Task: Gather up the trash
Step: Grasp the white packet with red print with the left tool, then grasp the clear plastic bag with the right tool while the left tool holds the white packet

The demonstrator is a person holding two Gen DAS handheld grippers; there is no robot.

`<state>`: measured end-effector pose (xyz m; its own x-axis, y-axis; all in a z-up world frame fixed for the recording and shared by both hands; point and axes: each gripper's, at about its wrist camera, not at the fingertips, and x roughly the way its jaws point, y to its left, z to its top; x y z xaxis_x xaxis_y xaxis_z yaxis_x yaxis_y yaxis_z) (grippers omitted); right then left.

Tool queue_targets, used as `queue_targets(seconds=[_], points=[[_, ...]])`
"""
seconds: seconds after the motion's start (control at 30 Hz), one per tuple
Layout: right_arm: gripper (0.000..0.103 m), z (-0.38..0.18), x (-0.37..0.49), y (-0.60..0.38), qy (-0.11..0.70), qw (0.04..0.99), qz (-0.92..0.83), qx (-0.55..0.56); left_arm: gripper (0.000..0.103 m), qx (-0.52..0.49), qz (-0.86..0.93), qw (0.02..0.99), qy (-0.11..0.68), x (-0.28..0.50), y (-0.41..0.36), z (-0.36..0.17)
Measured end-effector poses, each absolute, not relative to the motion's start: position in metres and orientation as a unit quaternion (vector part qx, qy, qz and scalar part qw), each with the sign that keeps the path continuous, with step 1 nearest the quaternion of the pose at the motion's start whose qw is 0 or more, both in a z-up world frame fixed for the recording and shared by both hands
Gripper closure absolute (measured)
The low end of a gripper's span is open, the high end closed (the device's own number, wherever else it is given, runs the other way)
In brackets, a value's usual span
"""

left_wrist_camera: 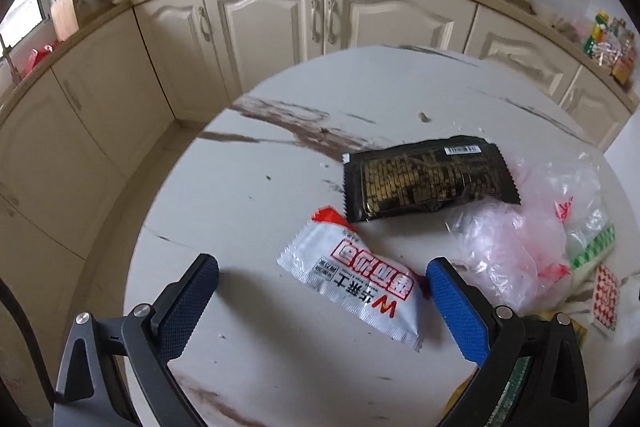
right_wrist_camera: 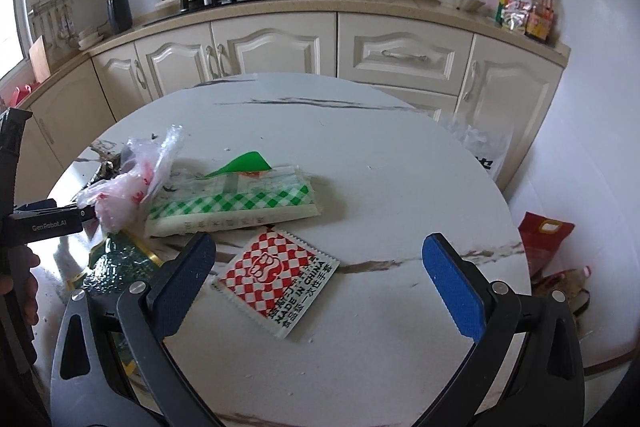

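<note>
Left wrist view first. I have my left gripper (left_wrist_camera: 322, 277) over a round marble table (left_wrist_camera: 240, 187), its jaws spread wide and holding nothing. The table's rim curves from 9 o'clock up to 12, with bare marble between 9 and 11 o'clock; beyond it stand cream cabinets (left_wrist_camera: 264, 23). A white sachet (left_wrist_camera: 352, 277) with red print lies between my fingers, closer to the right finger (left_wrist_camera: 456, 311), which its red end nearly touches. Its long axis runs from 11 o'clock down to 5. Just past it at 1 o'clock lies a black wrapper (left_wrist_camera: 430, 179), long axis roughly 9 to 3, tilted slightly up on the right. A crumpled clear plastic bag (left_wrist_camera: 520, 239) crowds the 3 o'clock side, touching the black wrapper's lower right corner.

Right wrist view. My right gripper (right_wrist_camera: 318, 281) is likewise wide open and empty. The table edge (right_wrist_camera: 516, 227) sweeps round from 12 to 4 o'clock, and the marble on that side is bare. A red-and-white checked packet (right_wrist_camera: 276, 283) lies flat between the fingers, nearer the left finger (right_wrist_camera: 182, 285), one corner pointing to 12 o'clock, its long axis from 11 to 5. Beyond it at 11 o'clock sits a green-checked pack (right_wrist_camera: 236, 205), long axis 9 to 3. A dark green wrapper (right_wrist_camera: 120, 259) lies at 9 o'clock, partly behind my left finger. At the far left edge I see the other gripper's body; I cannot tell its jaws from here.
</note>
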<state>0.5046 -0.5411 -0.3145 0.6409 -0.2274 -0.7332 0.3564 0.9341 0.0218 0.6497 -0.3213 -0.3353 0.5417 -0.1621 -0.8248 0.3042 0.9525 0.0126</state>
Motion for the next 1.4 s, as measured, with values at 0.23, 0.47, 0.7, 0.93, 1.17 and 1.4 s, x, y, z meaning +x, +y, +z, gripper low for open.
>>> queue_targets(seconds=[0.23, 0.47, 0.7, 0.93, 1.17, 1.4], points=[[0.0, -0.33, 0.507, -0.554, 0.419, 0.889, -0.166, 0.081, 0.009, 0.084, -0.16, 0.88, 0.439, 0.642, -0.31, -0.341], [0.0, -0.337, 0.512, -0.549, 0.434, 0.884, -0.149, 0.084, 0.063, 0.089, -0.196, 0.882, 0.419, 0.619, -0.287, -0.336], [0.0, -0.337, 0.514, -0.532, 0.434, 0.887, -0.136, 0.077, 0.086, 0.075, -0.222, 0.88, 0.414, 0.605, -0.266, -0.332], [0.0, -0.33, 0.518, -0.512, 0.429, 0.892, -0.125, 0.069, 0.089, 0.058, -0.238, 0.877, 0.412, 0.588, -0.258, -0.326], [0.0, -0.313, 0.553, -0.463, 0.412, 0.908, -0.061, 0.049, 0.089, 0.048, -0.258, 0.881, 0.394, 0.558, -0.246, -0.308], [0.0, -0.32, 0.611, -0.426, 0.426, 0.903, -0.018, 0.062, 0.089, 0.049, -0.27, 0.883, 0.38, 0.535, -0.235, -0.291]])
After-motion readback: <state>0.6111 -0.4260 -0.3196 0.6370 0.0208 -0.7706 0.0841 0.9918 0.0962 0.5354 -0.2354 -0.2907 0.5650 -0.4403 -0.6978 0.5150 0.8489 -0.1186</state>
